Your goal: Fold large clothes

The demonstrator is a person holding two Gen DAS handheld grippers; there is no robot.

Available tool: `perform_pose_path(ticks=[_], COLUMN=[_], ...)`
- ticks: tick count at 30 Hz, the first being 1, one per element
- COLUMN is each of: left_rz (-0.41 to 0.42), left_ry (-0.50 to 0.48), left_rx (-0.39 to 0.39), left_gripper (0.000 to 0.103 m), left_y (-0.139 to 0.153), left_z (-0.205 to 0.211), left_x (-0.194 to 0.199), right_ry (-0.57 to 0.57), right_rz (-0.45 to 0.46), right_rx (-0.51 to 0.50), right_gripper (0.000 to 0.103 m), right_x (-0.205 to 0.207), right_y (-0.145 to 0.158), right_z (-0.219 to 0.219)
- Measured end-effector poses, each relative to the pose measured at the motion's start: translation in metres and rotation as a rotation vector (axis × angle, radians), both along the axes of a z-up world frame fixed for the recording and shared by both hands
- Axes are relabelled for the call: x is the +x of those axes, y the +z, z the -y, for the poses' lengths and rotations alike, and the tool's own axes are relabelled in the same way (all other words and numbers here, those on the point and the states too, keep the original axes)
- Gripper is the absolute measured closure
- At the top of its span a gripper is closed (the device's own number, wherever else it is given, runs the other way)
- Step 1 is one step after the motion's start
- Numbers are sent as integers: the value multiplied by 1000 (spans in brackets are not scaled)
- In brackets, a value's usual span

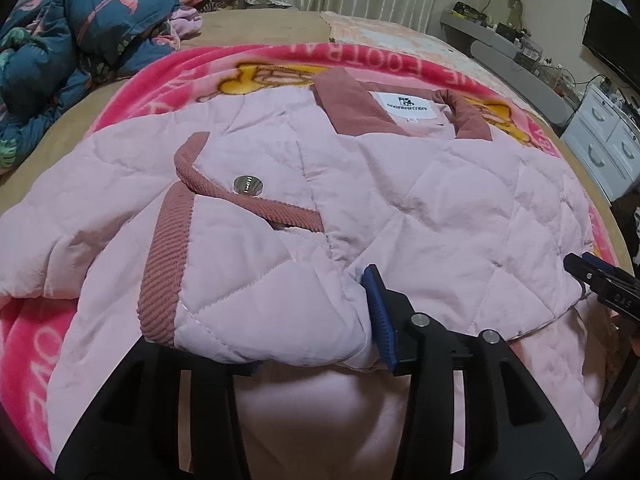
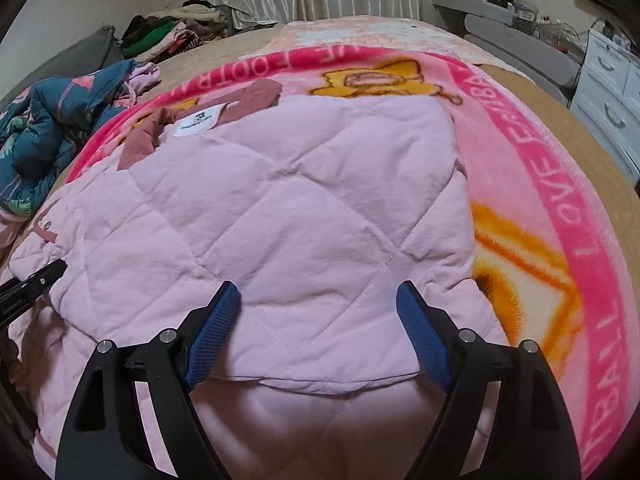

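Pink quilted jacket [image 1: 400,200] lies spread on a bright pink fleece blanket [image 2: 560,184] that covers the bed [image 1: 256,28], its darker corduroy collar [image 1: 340,108] at the far end around a white neck label [image 1: 401,105] with a small logo and a line of capitals too small to read surely. Blanket lettering runs upside down along the far border as "FOOTBA" and down the right border as "I LOVE". A silver snap button [image 1: 248,185] sits by a corduroy-trimmed edge [image 1: 164,264]. The left tongs [image 1: 312,332] stand at the near folded edge with padded fabric bunched between them; only one blue pad [image 1: 380,320] shows, so I cannot tell whether they pinch it. The right tongs [image 2: 318,336] stand wide apart over the near hem, holding nothing.
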State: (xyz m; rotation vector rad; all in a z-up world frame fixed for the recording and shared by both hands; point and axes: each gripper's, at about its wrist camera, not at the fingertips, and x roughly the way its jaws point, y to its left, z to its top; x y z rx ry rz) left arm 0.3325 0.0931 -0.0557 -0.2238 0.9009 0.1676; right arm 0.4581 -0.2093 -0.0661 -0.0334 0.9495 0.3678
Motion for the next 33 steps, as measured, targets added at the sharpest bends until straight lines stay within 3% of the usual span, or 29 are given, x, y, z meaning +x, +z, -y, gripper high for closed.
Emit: perform_pose_path(ticks=[5,9,12,18,27,33], left_rz=[-7,-42,-41,-20,42,55], left_ry=[-4,17,41,60,109,167], left_rx=[-1,-27,-50,-4,9,4], left_gripper=[61,40,33,9,9,9], left_y=[7,11,18,36,63,60], left_z=[1,-4,-9,-14,-38,-61], left_x=[-3,-11,-20,-42,-76,-103], right_ry=[-13,-27,-27,-12,44,84], right_rz=[-12,-47,-71,-64,-35,3], right_rx=[-10,92,175,204,204,188], right_gripper=[20,12,10,5,4,4], right_x=[-1,-3,-6,-14,-29,-43], right_y=[9,22,31,43,57,65], right_z=[-4,0,2,-8,-29,-47])
